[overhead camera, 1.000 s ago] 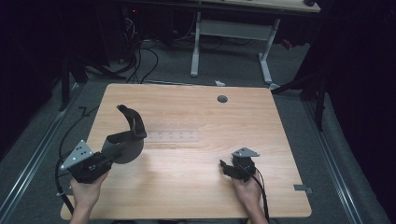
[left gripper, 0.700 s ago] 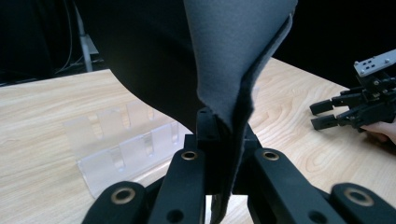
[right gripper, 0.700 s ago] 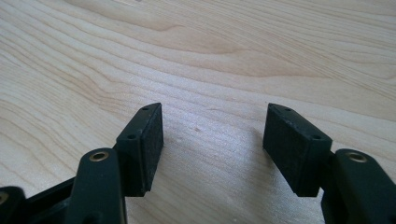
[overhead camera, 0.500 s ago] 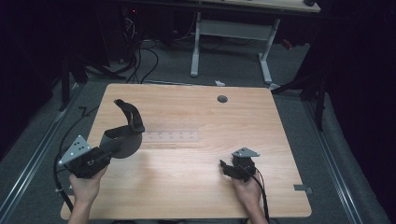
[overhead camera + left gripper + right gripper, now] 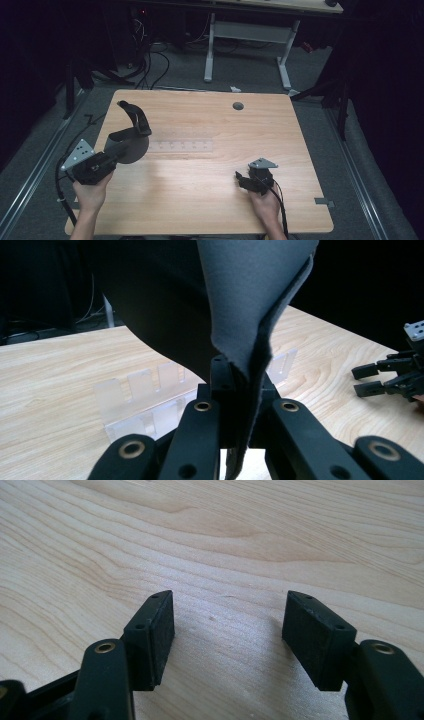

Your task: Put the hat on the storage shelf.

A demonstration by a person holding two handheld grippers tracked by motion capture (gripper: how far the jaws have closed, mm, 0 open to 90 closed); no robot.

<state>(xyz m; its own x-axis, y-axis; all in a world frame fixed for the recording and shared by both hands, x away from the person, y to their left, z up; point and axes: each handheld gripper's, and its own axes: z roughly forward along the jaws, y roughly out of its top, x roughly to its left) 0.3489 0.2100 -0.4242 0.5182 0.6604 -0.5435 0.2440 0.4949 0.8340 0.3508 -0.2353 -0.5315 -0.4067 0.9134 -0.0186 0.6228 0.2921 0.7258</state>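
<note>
My left gripper [image 5: 114,150] is shut on the edge of a soft dark grey piece [image 5: 131,142] with a black curved part [image 5: 135,117] that sticks up from it. It hangs over the left side of the wooden table [image 5: 210,200]. In the left gripper view the grey piece [image 5: 250,300] rises folded out of the shut jaws [image 5: 240,390]. A clear plastic rack [image 5: 181,146] lies flat just to its right; the clear rack [image 5: 145,400] shows behind the jaws. My right gripper [image 5: 242,180] rests low at the front right, open with nothing in it [image 5: 227,630].
A round cable hole [image 5: 238,106] sits near the table's far edge. A small grey tab [image 5: 325,202] lies at the front right corner. Beyond the table stand a white desk frame [image 5: 250,35] and floor cables [image 5: 150,65]. The right gripper [image 5: 387,380] shows from the left one.
My left gripper has carried the grey piece slightly to the left and farther from the person. The right gripper has stayed still and open.
</note>
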